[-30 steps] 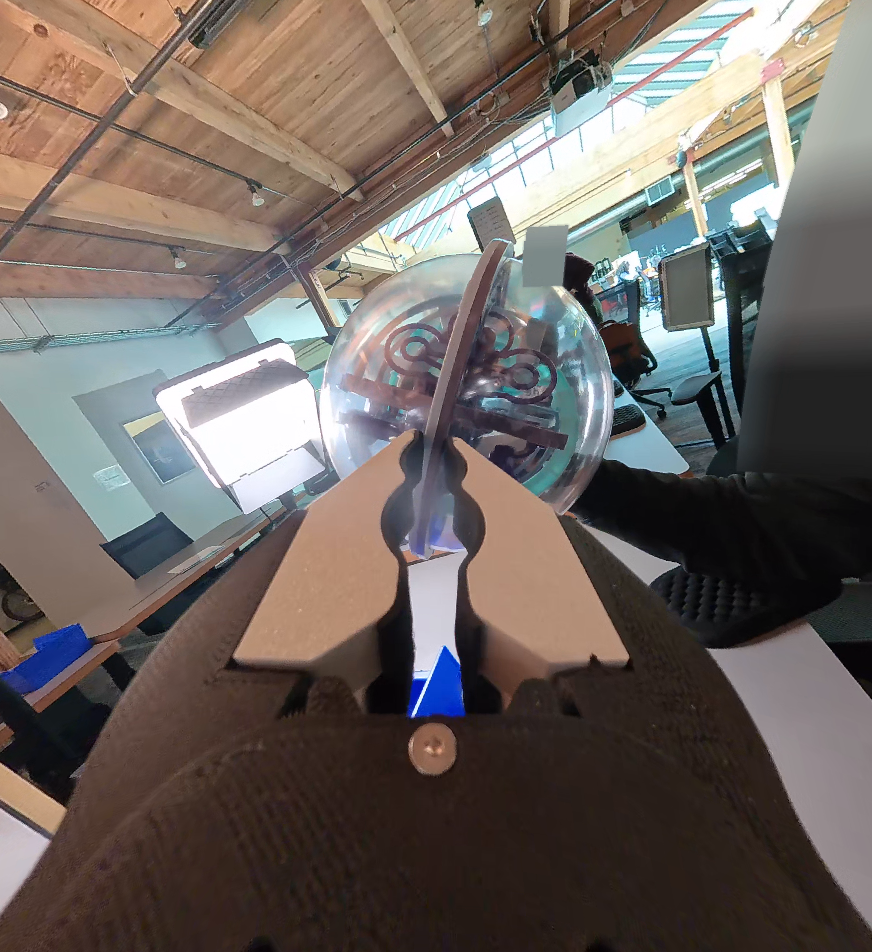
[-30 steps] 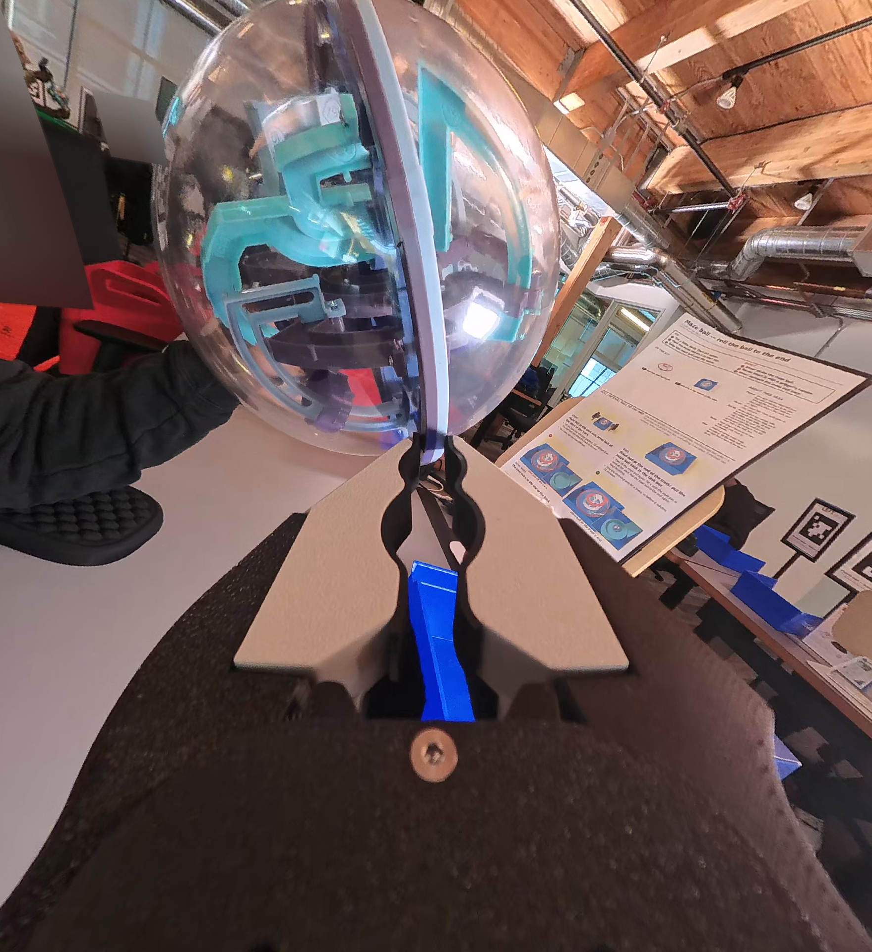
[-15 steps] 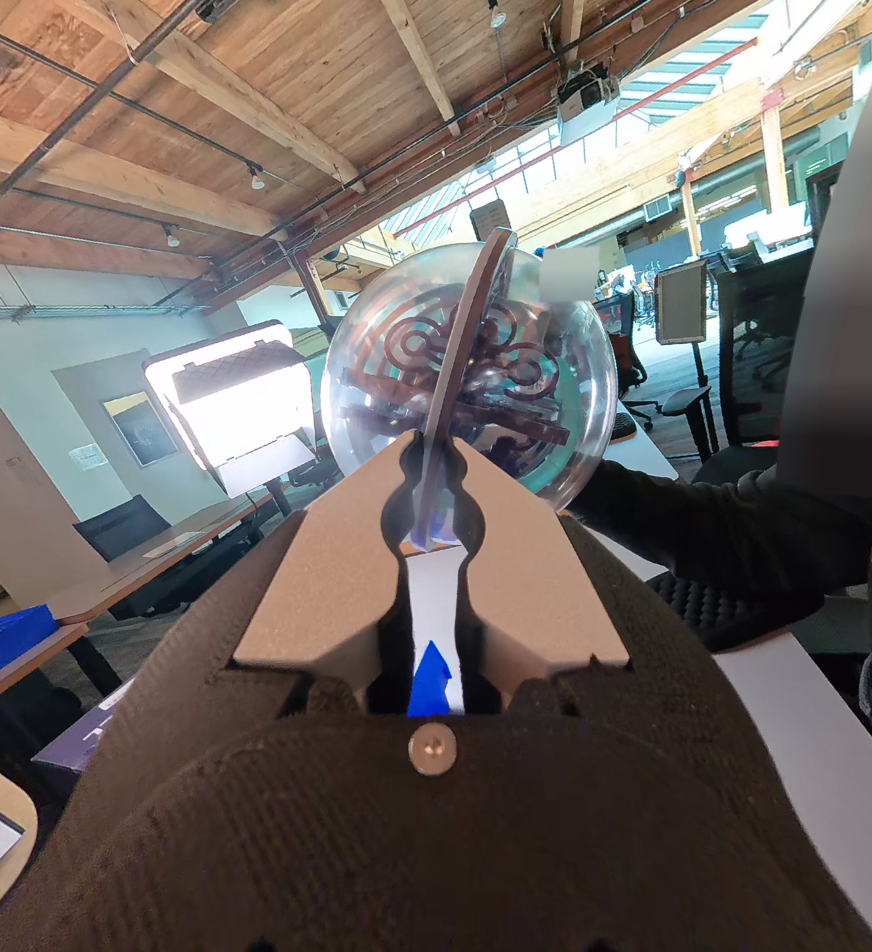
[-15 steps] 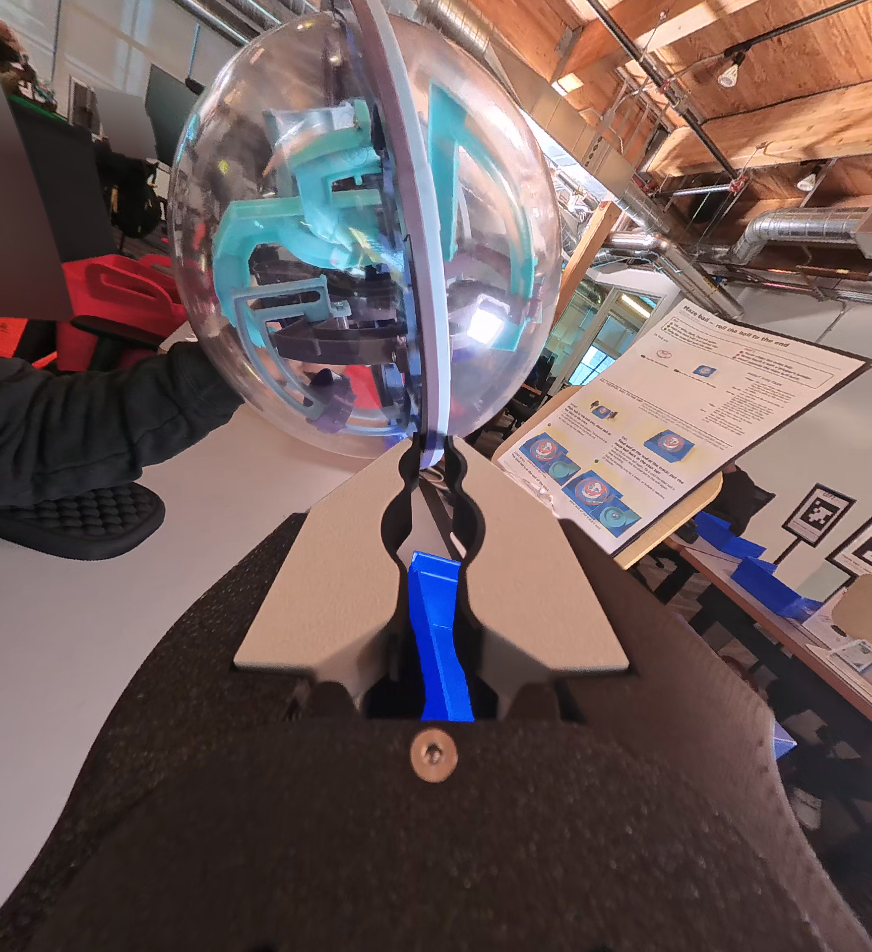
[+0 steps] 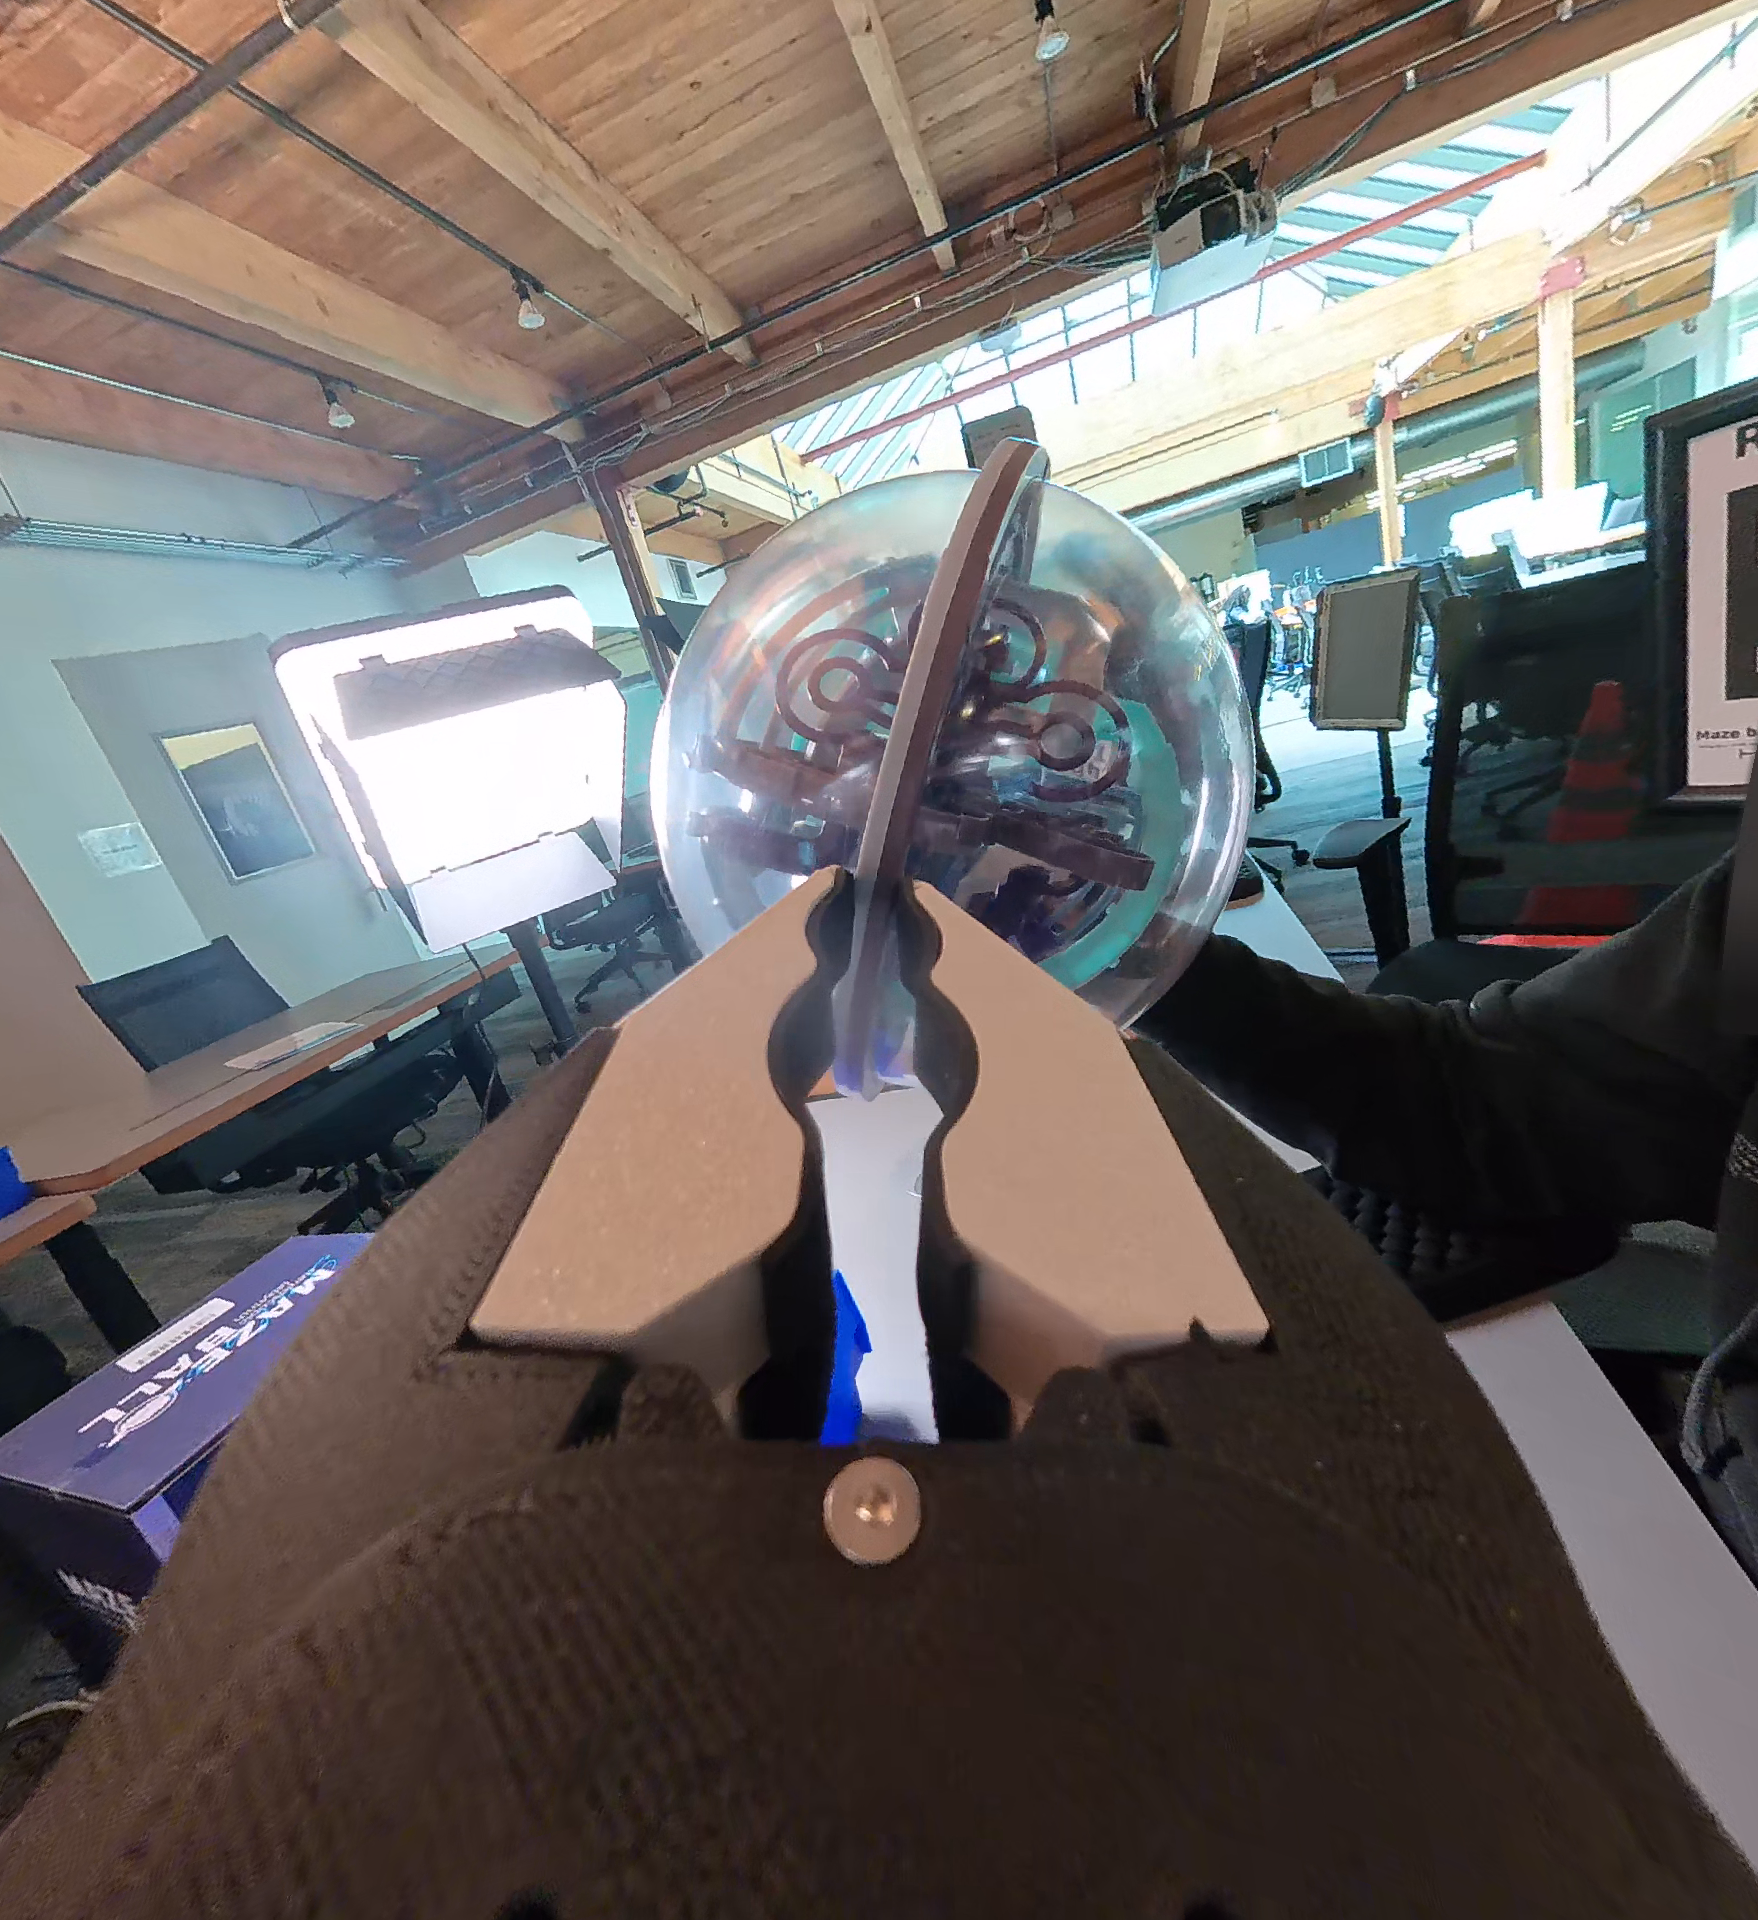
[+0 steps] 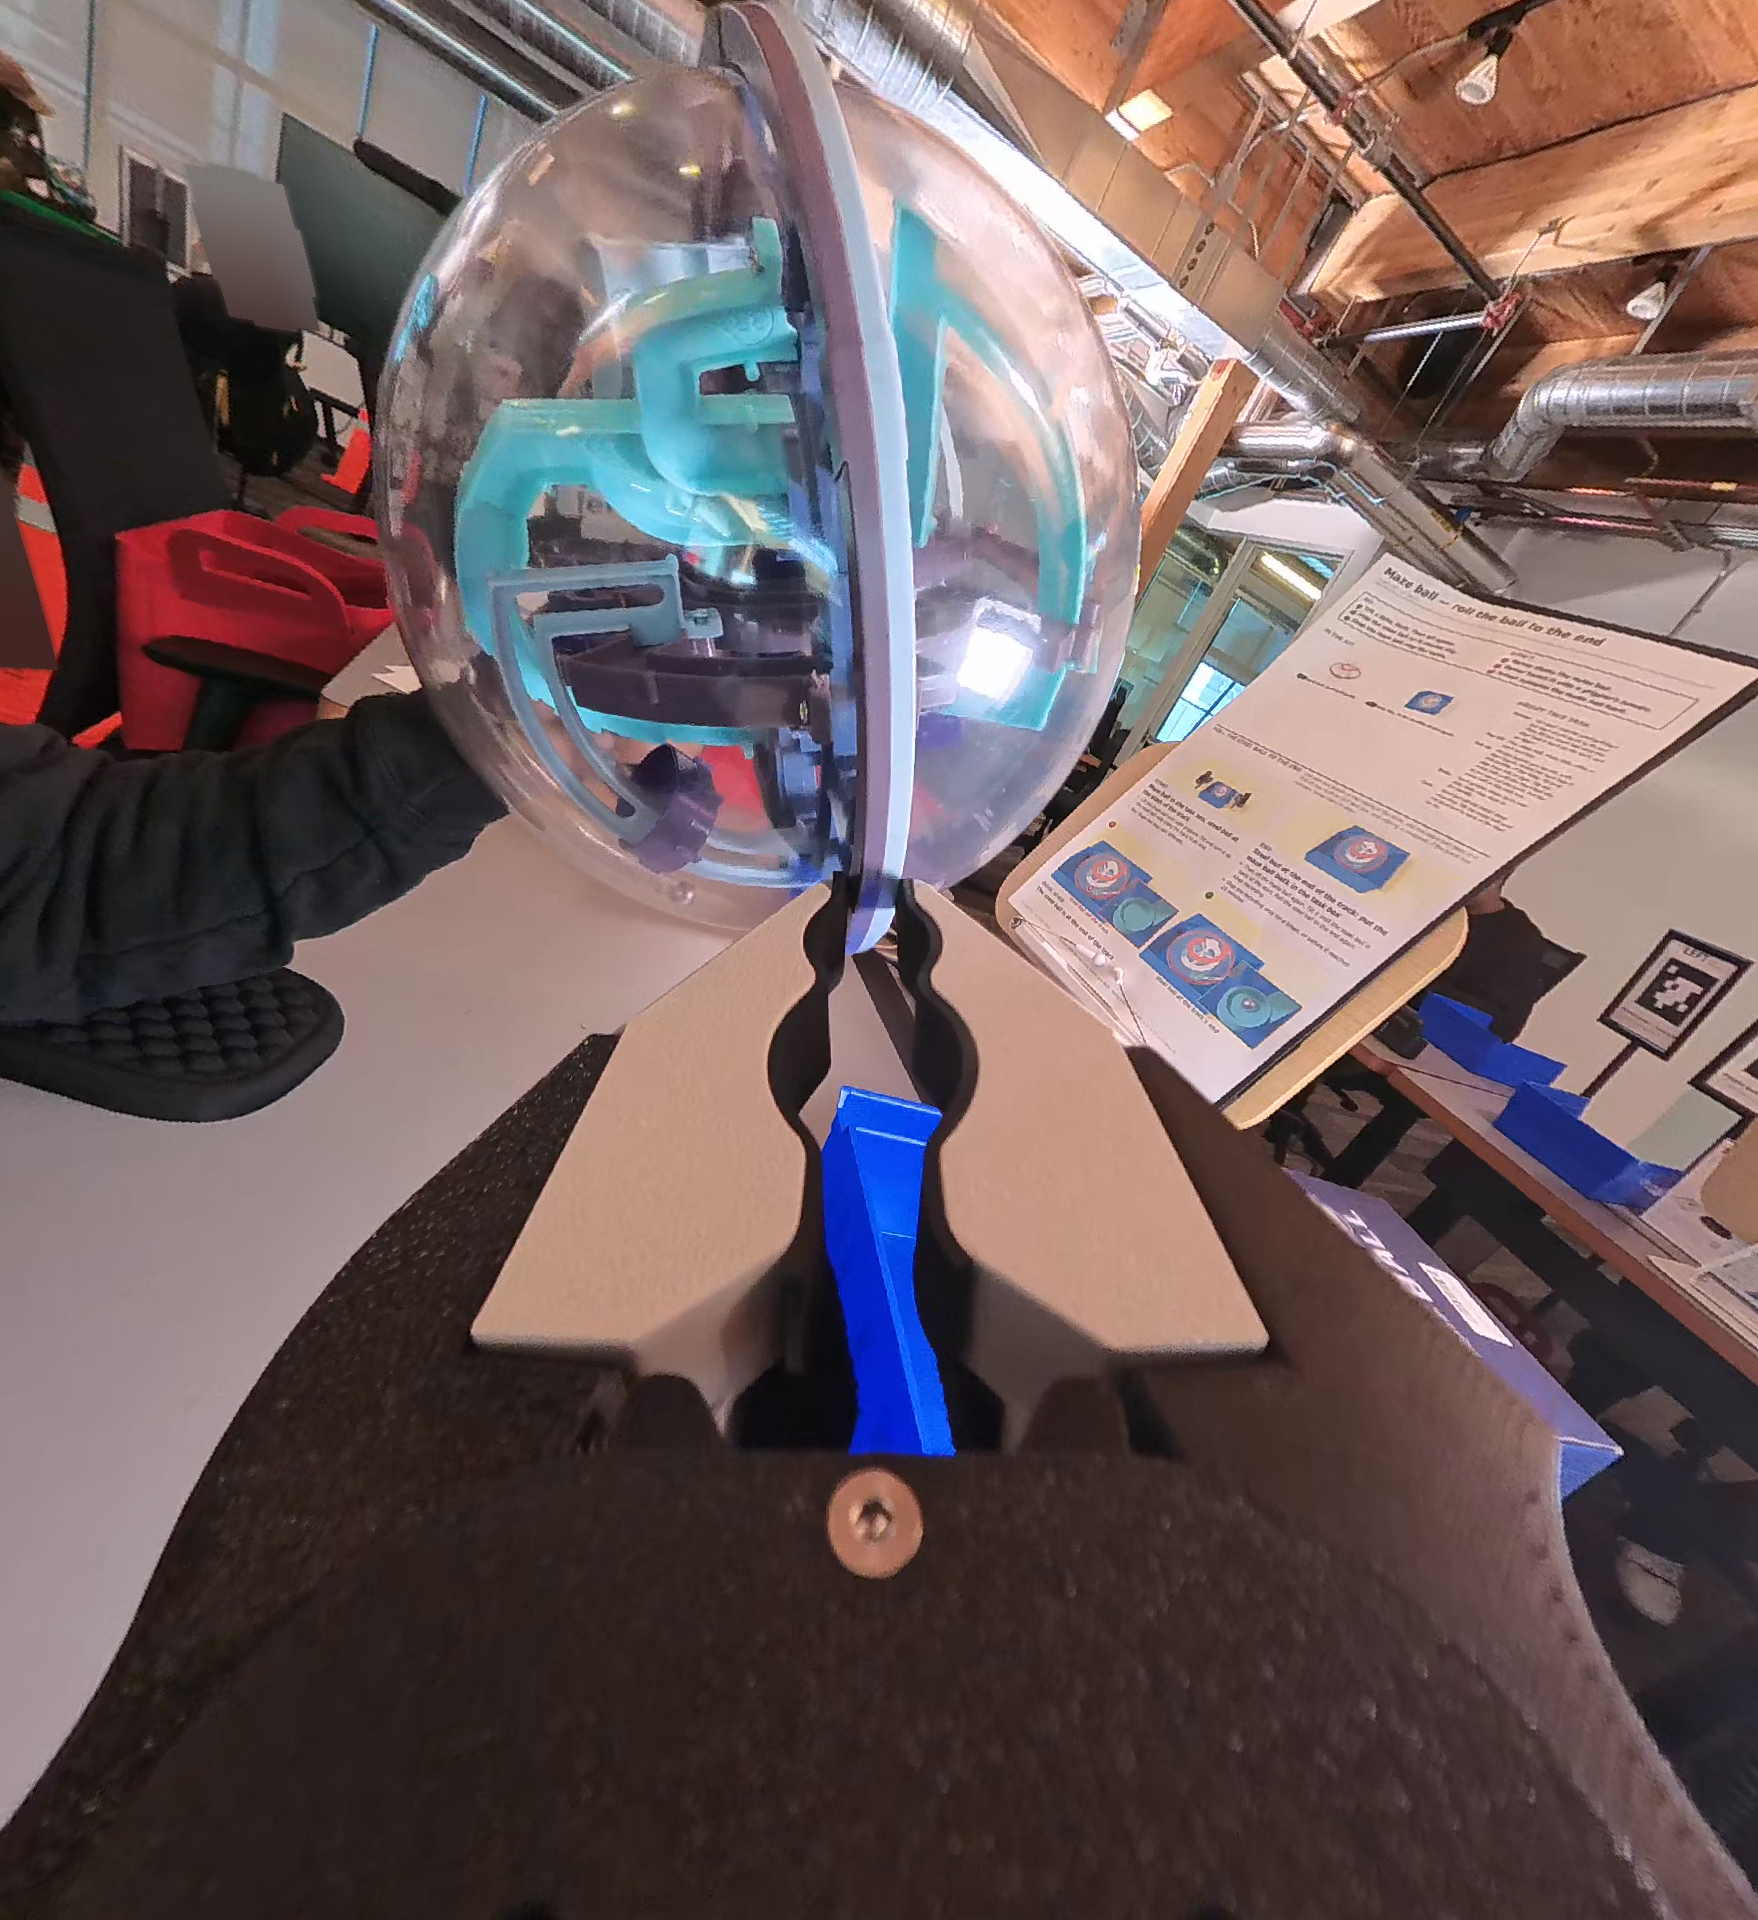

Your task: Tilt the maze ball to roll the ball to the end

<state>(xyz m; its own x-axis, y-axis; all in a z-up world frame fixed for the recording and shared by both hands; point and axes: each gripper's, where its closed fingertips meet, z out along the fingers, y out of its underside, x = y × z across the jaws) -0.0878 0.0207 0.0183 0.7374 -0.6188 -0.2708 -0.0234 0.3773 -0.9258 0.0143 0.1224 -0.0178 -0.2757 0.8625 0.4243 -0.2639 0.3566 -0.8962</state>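
Because steering needs control from two sides, the left gripper (image 5: 873, 914) and right gripper (image 6: 870, 896) each pinch the maze ball's (image 6: 750, 499) rim (image 5: 942, 675), lifting it clear above the white table (image 6: 106, 1247).

- Your white table (image 6: 127, 1299) spreads below, mostly bare.
- A blue block (image 6: 880, 1247) lies on it.
- A slanted instruction board (image 6: 1374, 831) stands at its far edge.

- My left gripper (image 5: 873, 925) is closed on the grey rim of the maze ball (image 5: 1041, 748), which stands just ahead of its tips, held up in the air.
- To the right of the ball, a dark sleeve (image 5: 1426, 1070) reaches to it.
- Lower left of my tool lies a purple box (image 5: 148, 1455).
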